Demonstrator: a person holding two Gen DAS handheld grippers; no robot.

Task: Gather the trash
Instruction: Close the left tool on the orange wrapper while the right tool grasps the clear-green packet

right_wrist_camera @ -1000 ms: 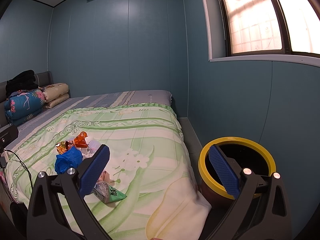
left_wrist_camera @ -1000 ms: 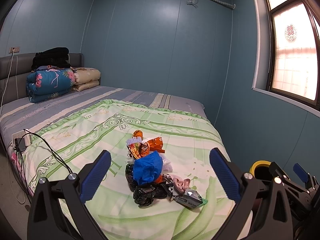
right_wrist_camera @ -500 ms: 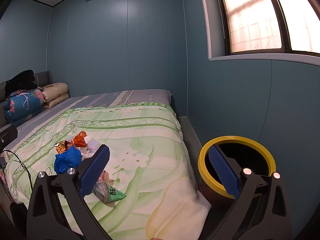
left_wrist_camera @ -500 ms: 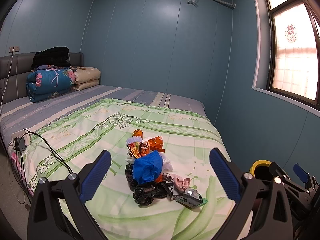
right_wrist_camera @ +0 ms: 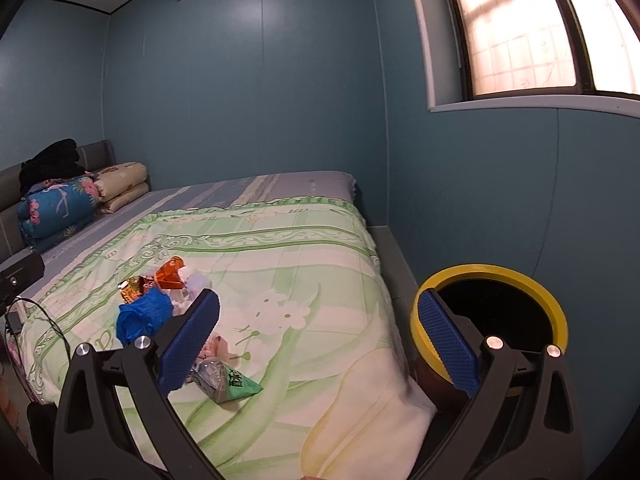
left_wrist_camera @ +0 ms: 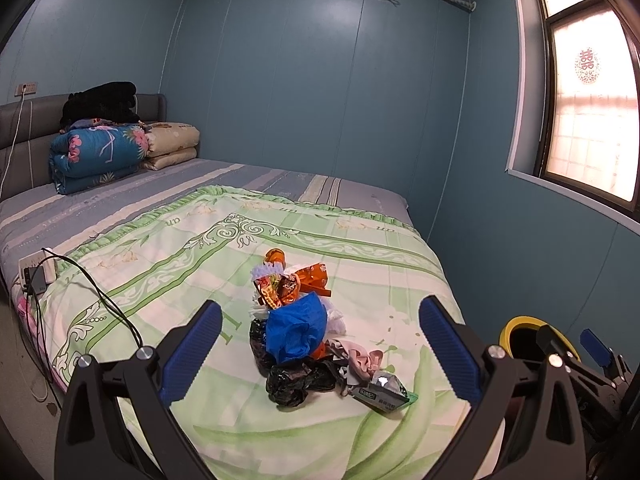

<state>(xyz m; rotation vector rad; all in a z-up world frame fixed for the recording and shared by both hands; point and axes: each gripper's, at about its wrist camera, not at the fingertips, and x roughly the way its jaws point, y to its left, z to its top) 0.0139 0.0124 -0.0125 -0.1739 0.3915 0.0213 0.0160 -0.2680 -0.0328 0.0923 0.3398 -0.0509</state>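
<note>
A heap of trash lies on the green floral quilt (left_wrist_camera: pixel 168 264): a blue plastic bag (left_wrist_camera: pixel 296 328), orange snack wrappers (left_wrist_camera: pixel 296 284), a crumpled black bag (left_wrist_camera: pixel 296 382) and a green-and-silver packet (left_wrist_camera: pixel 382 390). My left gripper (left_wrist_camera: pixel 320 344) stands open in front of the heap, with nothing between its fingers. The right gripper (right_wrist_camera: pixel 318 344) is open too, held over the bed's right corner. In the right wrist view the blue bag (right_wrist_camera: pixel 140 316) and the green packet (right_wrist_camera: pixel 228 378) lie by its left finger. A yellow-rimmed bin (right_wrist_camera: pixel 492 312) stands on the floor beside the bed.
Folded blankets (left_wrist_camera: pixel 100 152) and pillows sit by the grey headboard. A power strip with black cables (left_wrist_camera: pixel 36 276) rests at the bed's left edge. Blue walls close in on the right, with a narrow floor strip (right_wrist_camera: pixel 394 252) between bed and wall.
Both views have shifted only slightly; the right gripper has tilted a little. The trash heap lies as before and both grippers stay open.
</note>
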